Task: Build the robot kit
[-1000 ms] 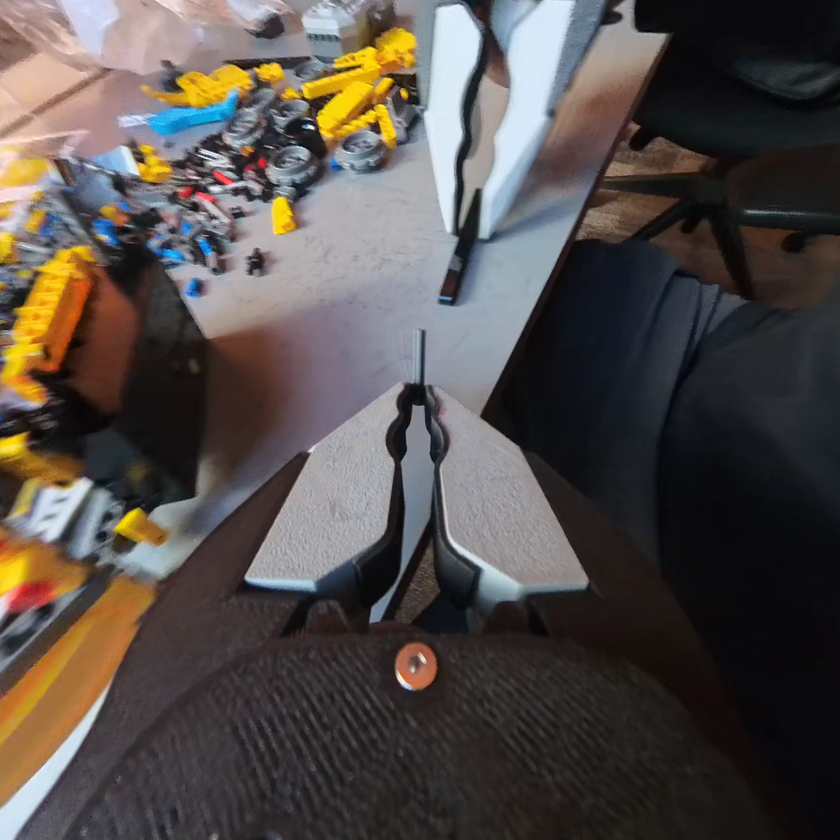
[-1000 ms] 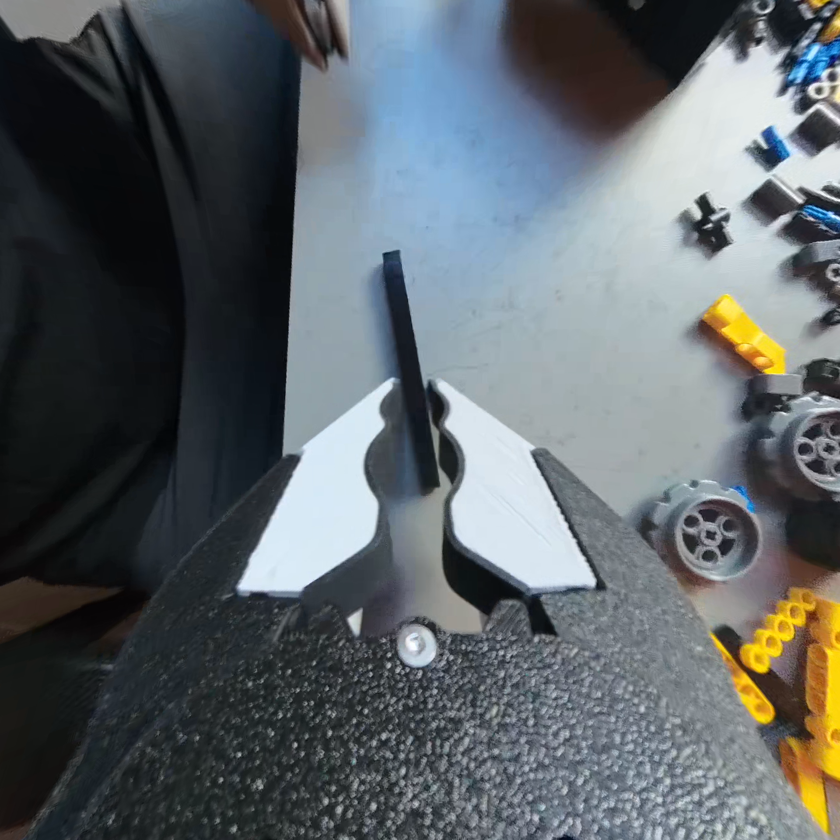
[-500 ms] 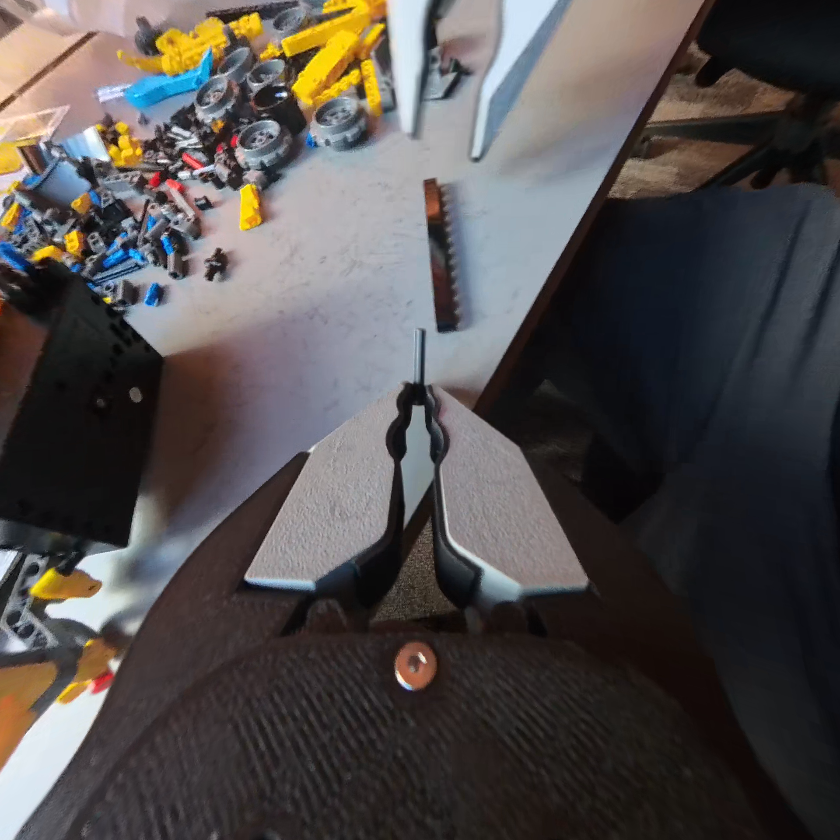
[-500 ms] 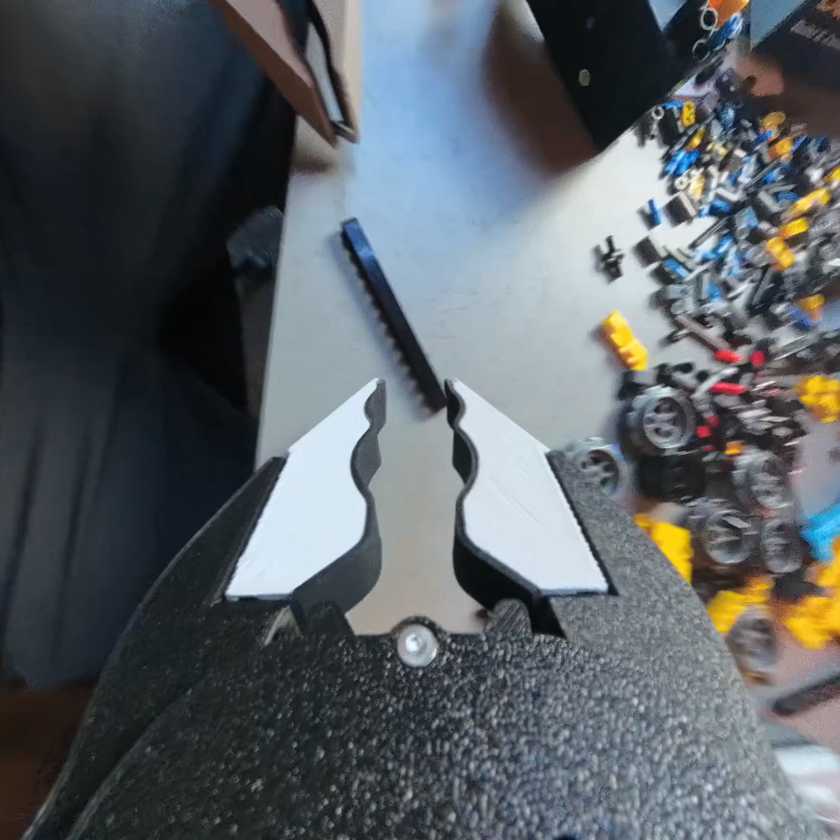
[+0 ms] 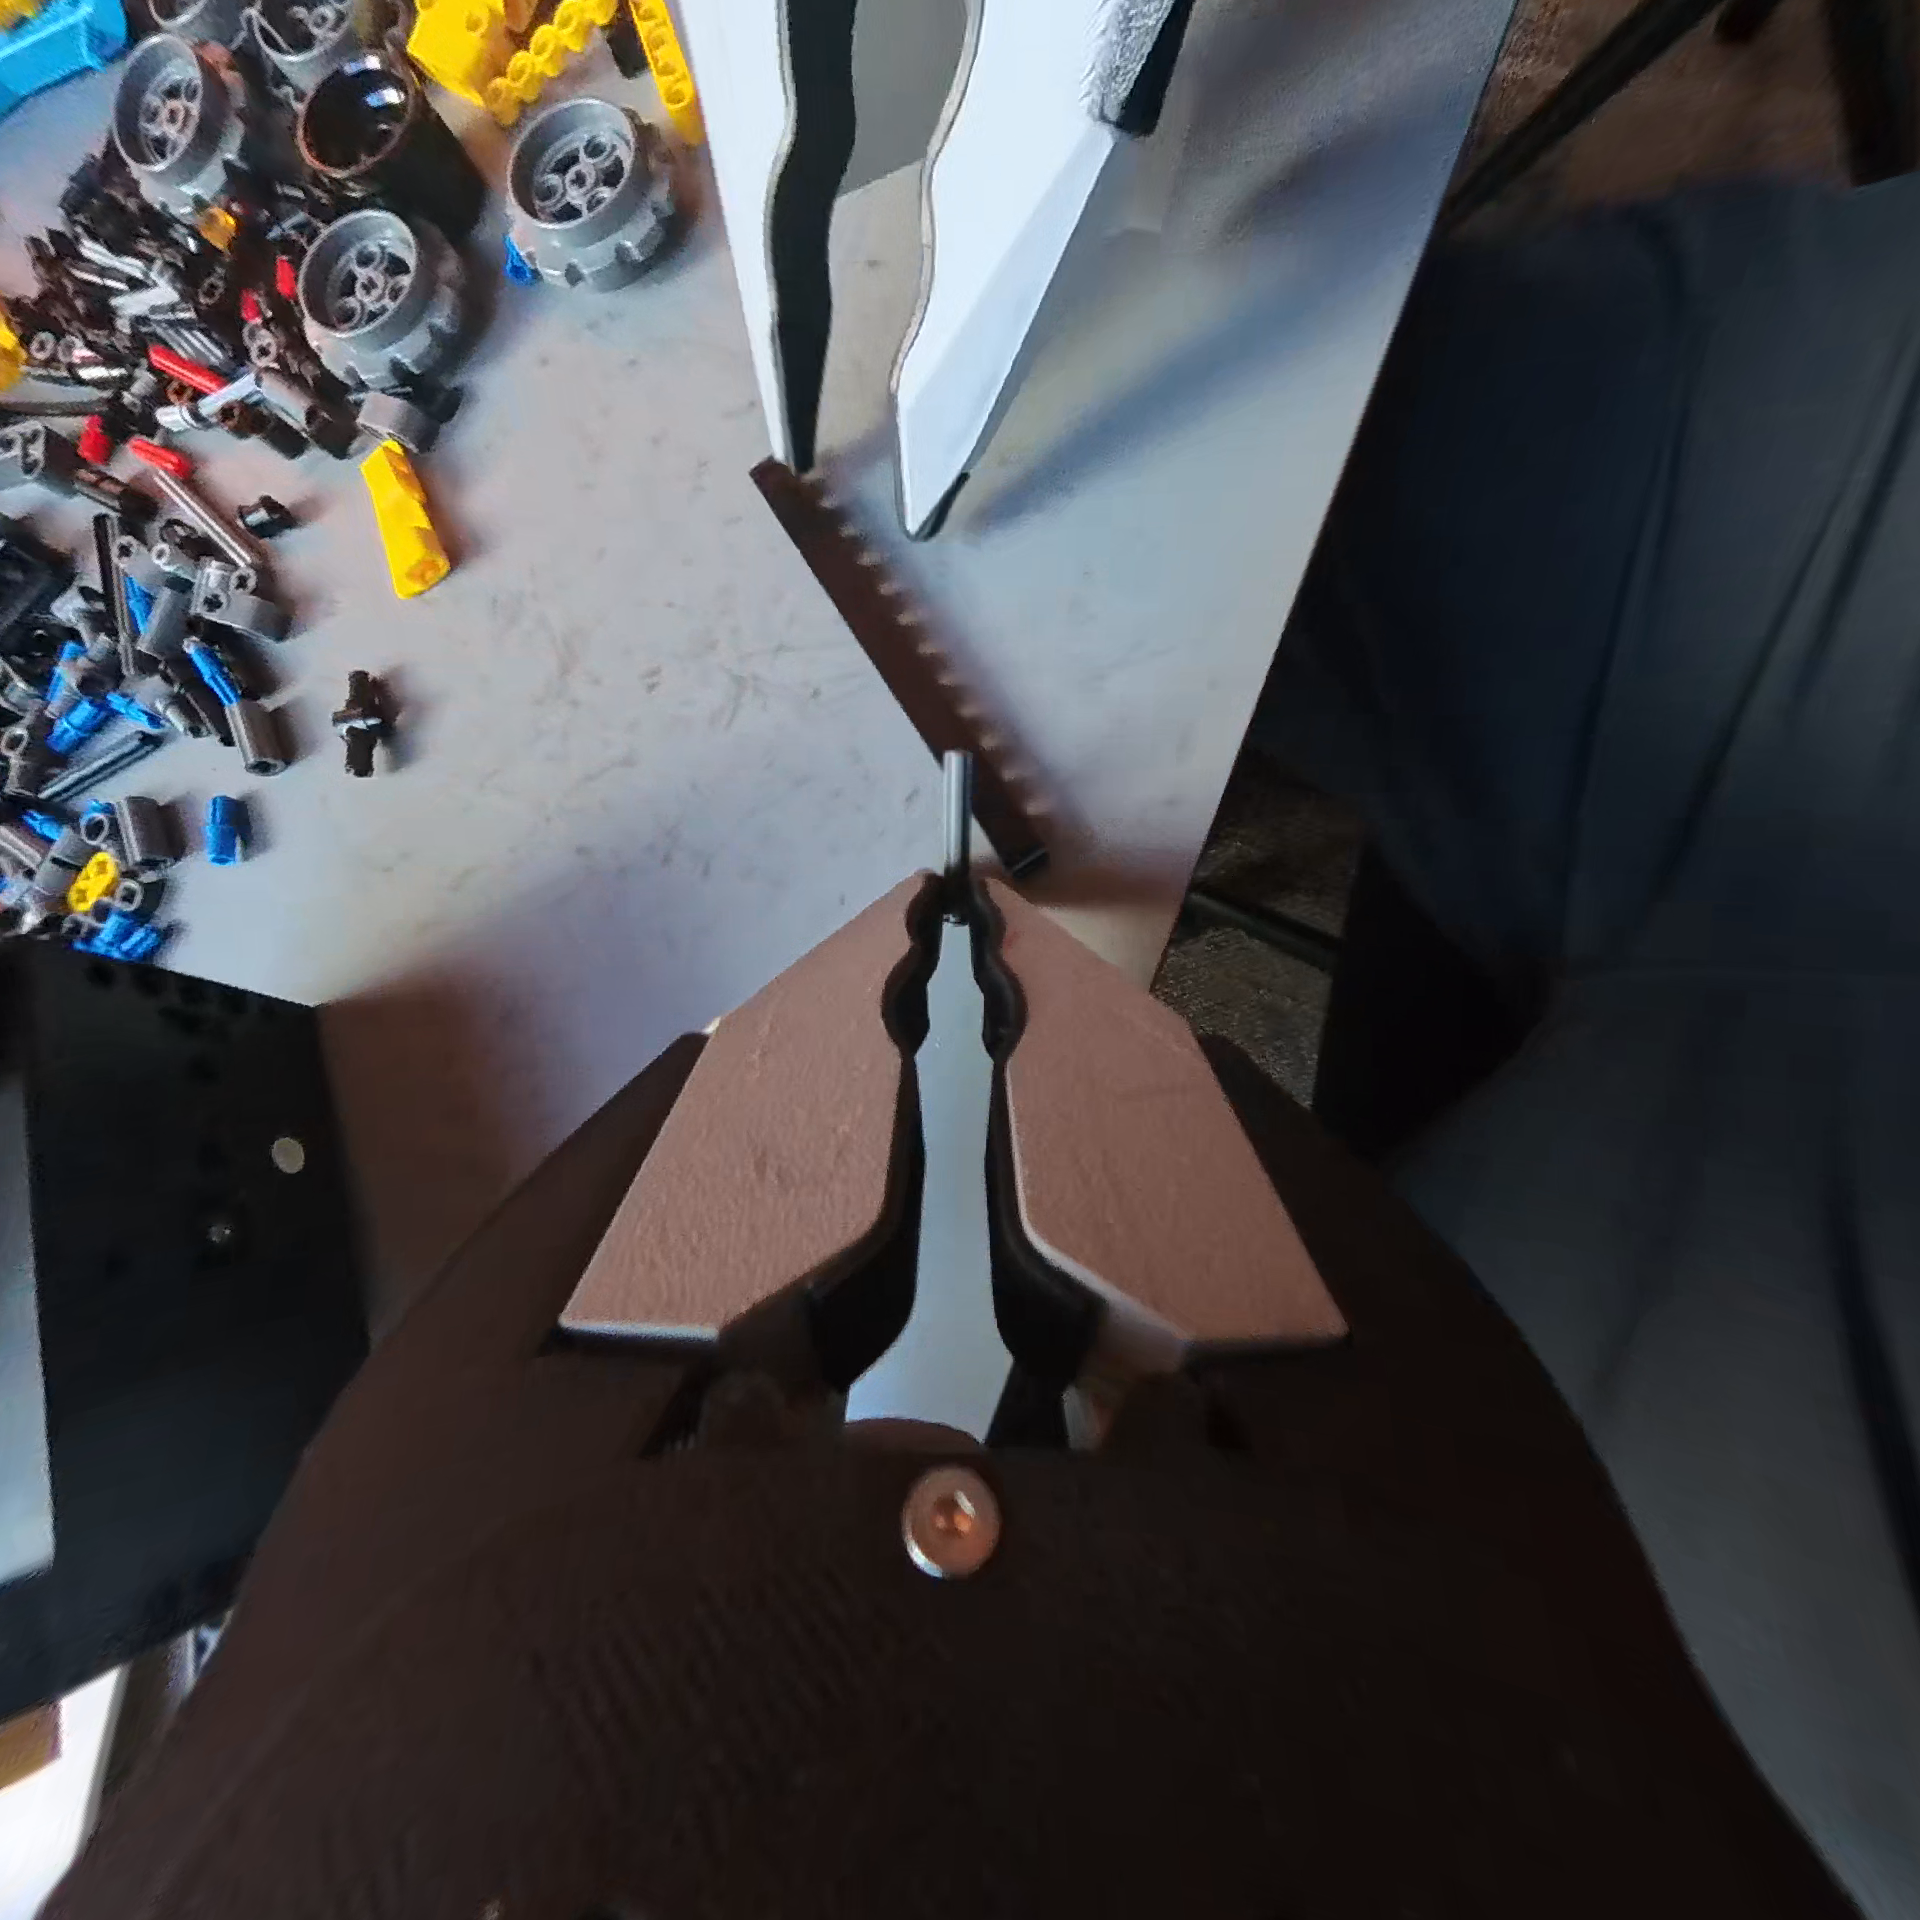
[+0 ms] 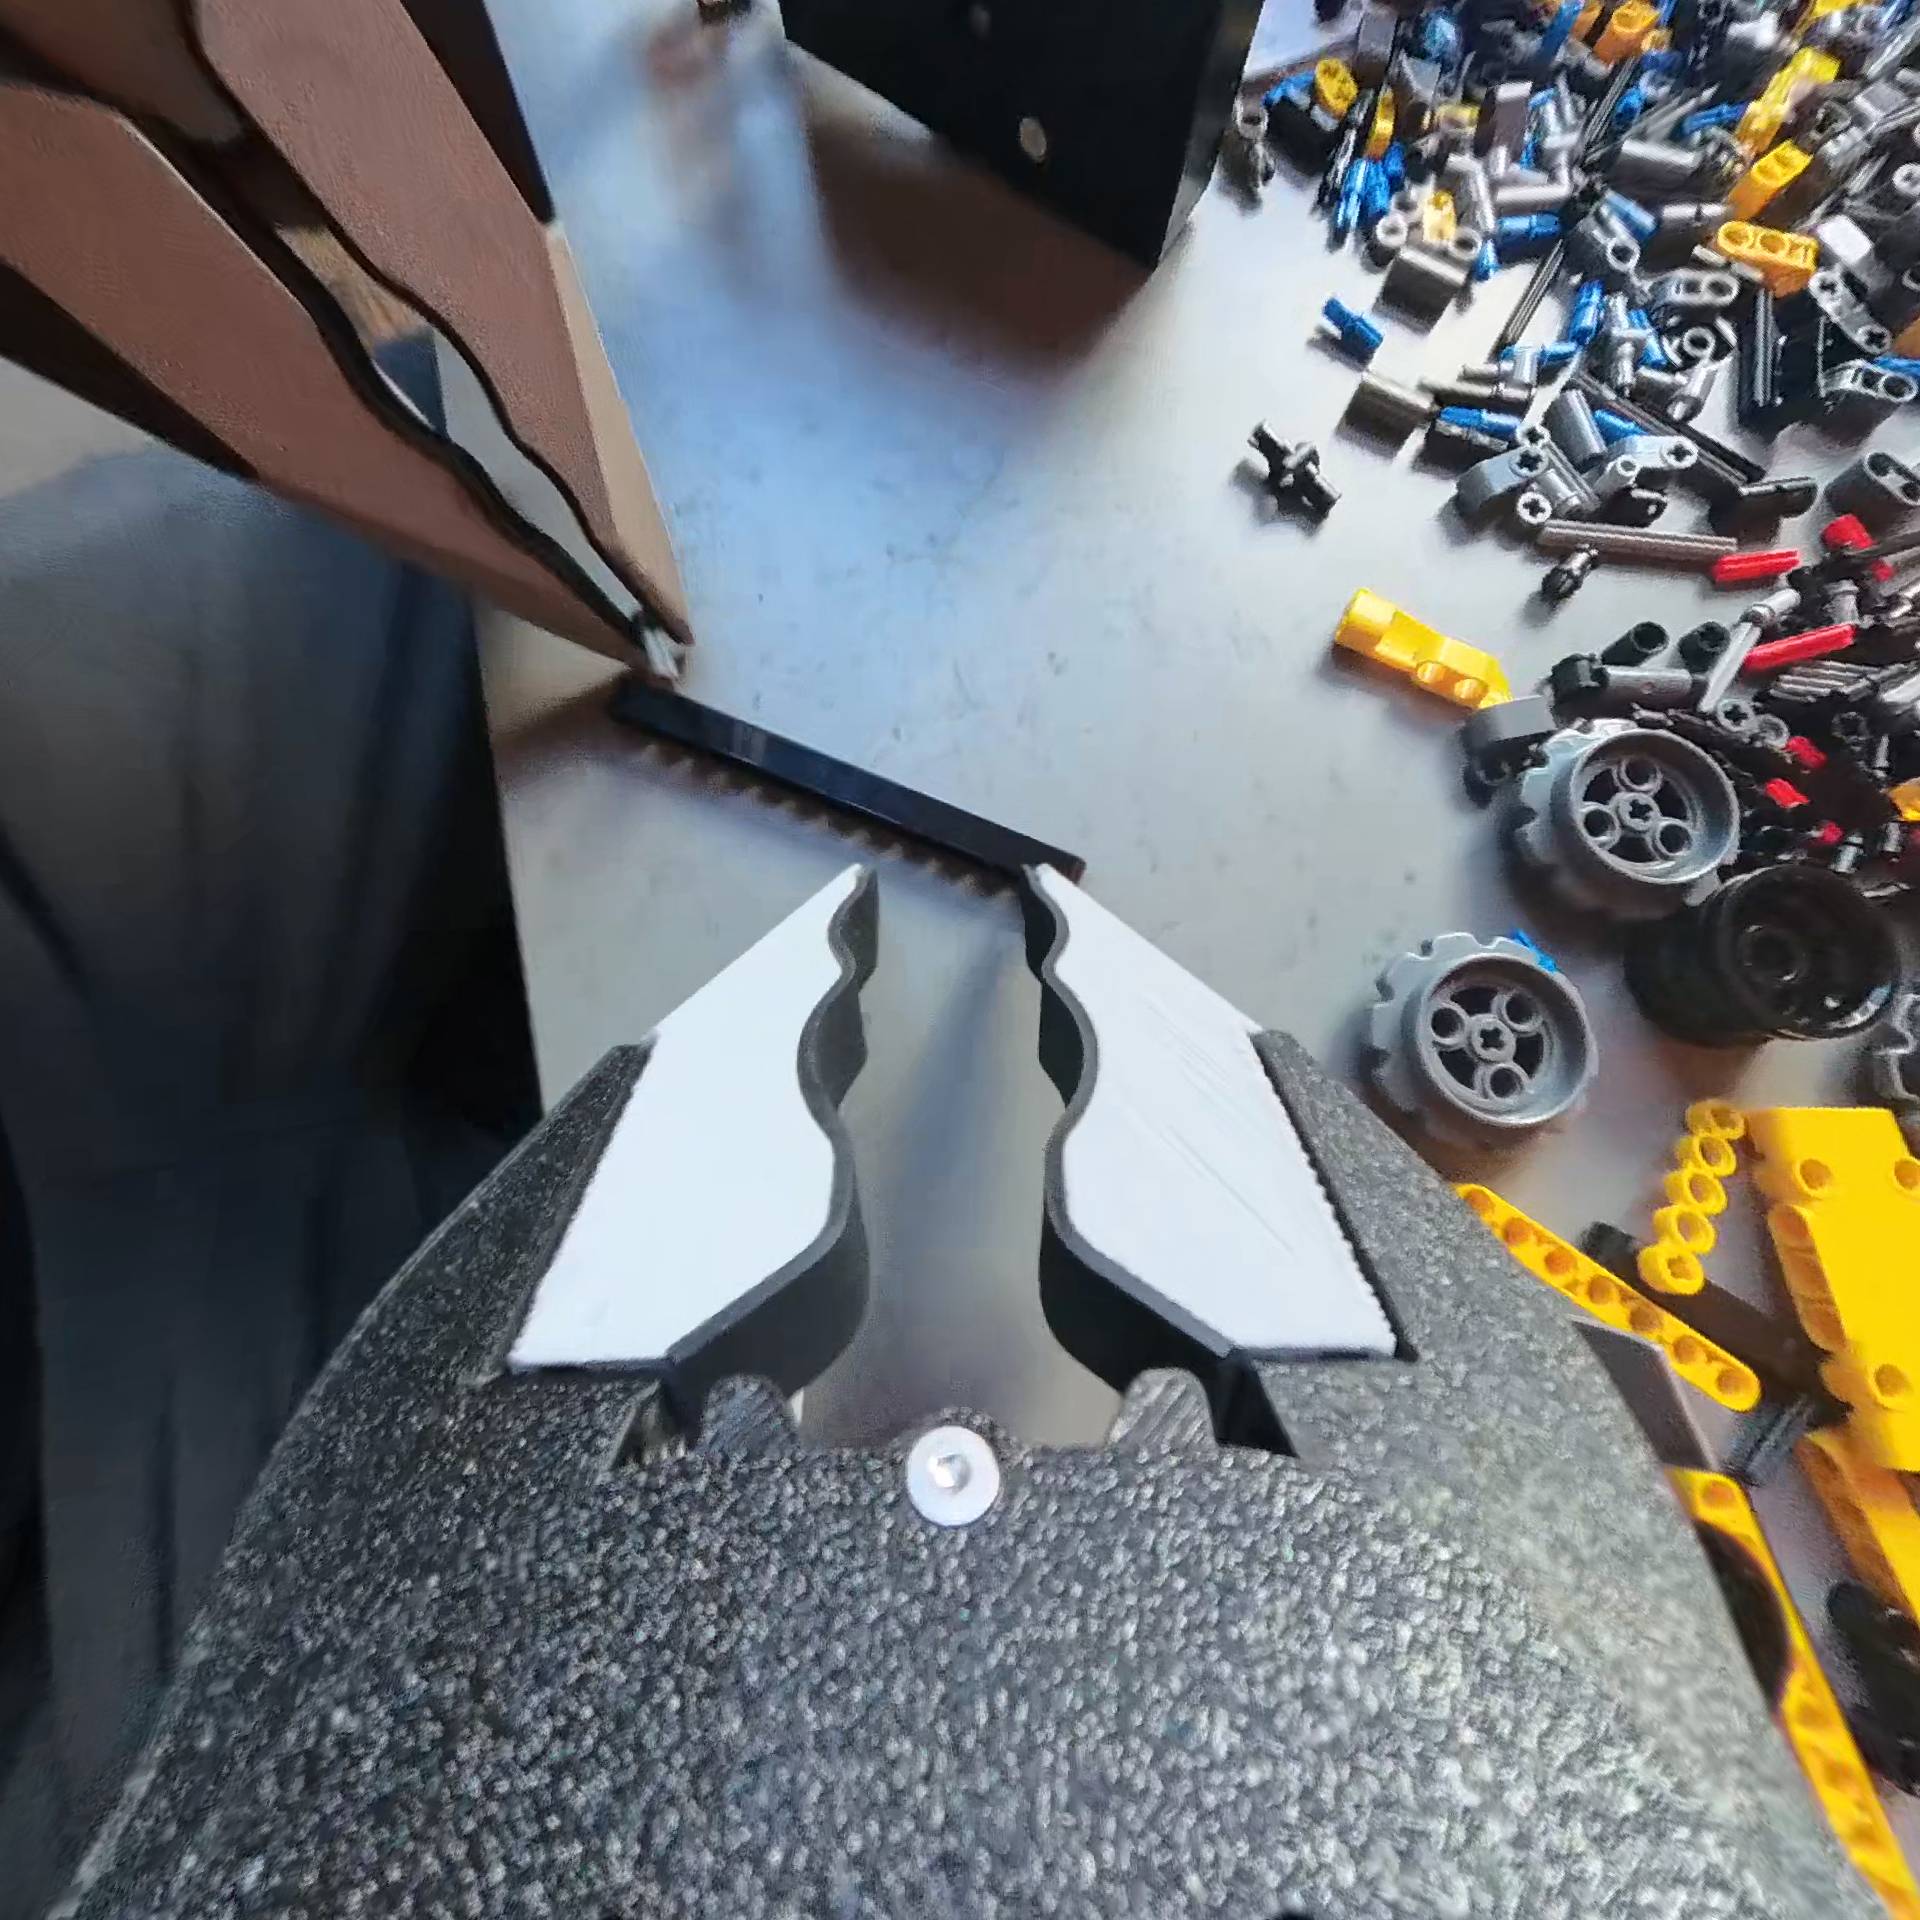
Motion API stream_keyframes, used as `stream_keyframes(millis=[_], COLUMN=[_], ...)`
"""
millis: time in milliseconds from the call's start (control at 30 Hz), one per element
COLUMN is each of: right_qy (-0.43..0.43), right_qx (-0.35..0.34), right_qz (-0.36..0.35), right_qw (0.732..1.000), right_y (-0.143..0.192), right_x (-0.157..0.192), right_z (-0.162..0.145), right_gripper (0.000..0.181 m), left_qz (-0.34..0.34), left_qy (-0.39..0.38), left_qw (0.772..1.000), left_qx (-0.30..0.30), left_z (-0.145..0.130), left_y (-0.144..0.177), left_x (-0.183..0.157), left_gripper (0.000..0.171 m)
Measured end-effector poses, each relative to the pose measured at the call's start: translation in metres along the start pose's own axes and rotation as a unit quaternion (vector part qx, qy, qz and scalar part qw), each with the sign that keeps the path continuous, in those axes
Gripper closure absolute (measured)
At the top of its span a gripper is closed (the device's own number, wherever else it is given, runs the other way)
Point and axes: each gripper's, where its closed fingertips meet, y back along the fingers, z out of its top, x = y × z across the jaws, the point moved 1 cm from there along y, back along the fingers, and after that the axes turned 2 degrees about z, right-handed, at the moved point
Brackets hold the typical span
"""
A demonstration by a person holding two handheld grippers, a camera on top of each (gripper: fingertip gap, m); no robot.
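Note:
My left gripper (image 5: 954, 896) is shut on a thin dark grey axle (image 5: 954, 816) that sticks out past its tips. The axle's tip is just above the near end of a black toothed rack (image 5: 902, 665) lying flat on the grey table (image 5: 665, 727) by its edge. My right gripper (image 6: 945, 881) is open and empty, with its tips just above the other end of the rack (image 6: 831, 774). It shows in the left wrist view (image 5: 857, 488) as white fingers over the rack's far end. The left gripper shows in the right wrist view (image 6: 660, 649) at the rack's far end.
A heap of small grey, black, blue and red parts (image 5: 135, 644) lies left, with grey wheels (image 5: 364, 281), a loose yellow piece (image 5: 407, 520) and yellow beams (image 6: 1621, 1299). A black box (image 5: 177, 1195) stands near left. The table edge (image 5: 1257, 707) borders a person's dark clothing (image 5: 1662, 935). Left tips to right tips: about 8 cm. The loose yellow piece (image 5: 407, 520) is closer to my right gripper, around 9 cm from its tips; the left tips are 15 cm off. It turns up in the right wrist view (image 6: 1405, 644) as well.
My right gripper opened and let go of the black rack, which now lies flat on the table. Both grippers moved close to the rack's two ends. The left still holds the axle.

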Motion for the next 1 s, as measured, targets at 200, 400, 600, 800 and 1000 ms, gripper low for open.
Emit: stream_keyframes(millis=[200, 400, 600, 800, 1000], right_qy=[0.034, 0.176, 0.224, 0.279, 0.36], right_qx=[-0.038, 0.002, 0.08, 0.064, 0.037], right_qz=[-0.009, 0.099, 0.219, 0.218, 0.178], right_qw=[0.999, 0.979, 0.946, 0.933, 0.915], right_y=[0.0, -0.009, -0.02, -0.02, -0.018], right_x=[0.026, 0.028, 0.037, 0.044, 0.045], right_z=[0.011, 0.022, 0.006, 0.007, 0.008], right_gripper=[0.126, 0.139, 0.16, 0.174, 0.174], left_qz=[0.089, 0.116, 0.178, 0.216, 0.234], left_qy=[-0.072, -0.207, -0.325, -0.446, -0.513], left_qw=[0.993, 0.971, 0.925, 0.864, 0.824], left_qx=[0.036, 0.042, 0.086, 0.087, 0.043], left_z=[-0.015, -0.016, -0.019, -0.021, -0.017], left_y=[0.01, 0.012, 0.012, 0.013, 0.012], left_x=[0.01, 0.007, 0.015, 0.013, 0.006], left_gripper=[0.17, 0.17, 0.17, 0.17, 0.171])
